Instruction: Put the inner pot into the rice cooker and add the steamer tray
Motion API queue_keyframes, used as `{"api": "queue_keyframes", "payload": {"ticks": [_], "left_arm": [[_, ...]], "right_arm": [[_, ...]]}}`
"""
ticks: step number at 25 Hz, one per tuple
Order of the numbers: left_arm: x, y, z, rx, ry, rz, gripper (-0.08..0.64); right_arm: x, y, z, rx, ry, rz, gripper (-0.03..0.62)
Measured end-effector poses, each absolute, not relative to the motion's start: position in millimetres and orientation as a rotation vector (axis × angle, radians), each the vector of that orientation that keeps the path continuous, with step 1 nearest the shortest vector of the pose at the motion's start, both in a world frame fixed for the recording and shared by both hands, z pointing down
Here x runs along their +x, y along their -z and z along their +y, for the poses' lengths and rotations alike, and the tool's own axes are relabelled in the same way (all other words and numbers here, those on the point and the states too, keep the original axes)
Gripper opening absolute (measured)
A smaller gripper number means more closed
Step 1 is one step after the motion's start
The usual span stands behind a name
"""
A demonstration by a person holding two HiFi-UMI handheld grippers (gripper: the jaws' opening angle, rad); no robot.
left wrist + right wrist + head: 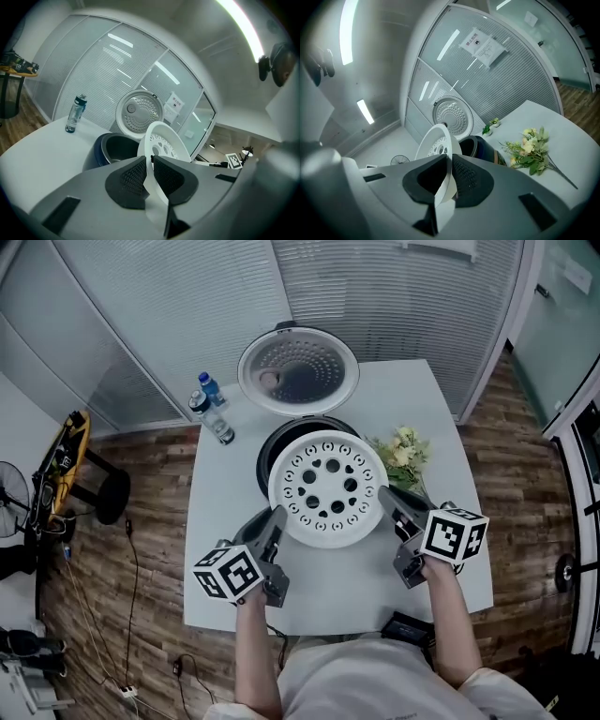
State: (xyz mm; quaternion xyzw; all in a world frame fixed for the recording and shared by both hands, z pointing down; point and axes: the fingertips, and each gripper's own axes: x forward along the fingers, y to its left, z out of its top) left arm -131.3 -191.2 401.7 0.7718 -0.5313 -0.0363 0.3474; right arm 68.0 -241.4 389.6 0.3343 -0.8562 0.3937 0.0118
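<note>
Head view, from the left edge: two water bottles [214, 413] lie near the far-left corner of the white worktop [328, 587], well apart from the action, so they should not get in the way.

Next comes the left gripper [278, 517], pinching the near-left rim of the white steamer tray [327, 488]. The left gripper view shows its dark pads pressed onto the thin rim from both sides.

The tray is off the worktop, between the two grippers. It hangs over the front part of the open rice cooker [268, 442], shifted a little toward the person rather than centred. A hold on opposite edges probably keeps the wide, shallow disc balanced and leaves its underside free to drop into the opening.

Behind it, the hinged lid [298, 369] stands fully back, which clears the way down. A dark inner pot [117, 147] seems to sit already inside the blue body, though most of it is hidden by the tray.

Just right of the cooker lie some flowers [403, 454], close to the right-hand approach and worth avoiding.

Last, the right gripper [384, 493] clamps the tray's near-right rim, pads closed on the white edge in its own view.
</note>
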Motion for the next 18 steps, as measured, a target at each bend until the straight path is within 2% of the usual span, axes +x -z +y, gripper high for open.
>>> {"api": "queue_keyframes", "payload": {"ticks": [18], "left_arm": [[-132,-409,-194,2.026,0.127,-1.364,0.051]], "right_arm": [[70,-387,-229,1.110,-1.213,-2.705,0.048]]}}
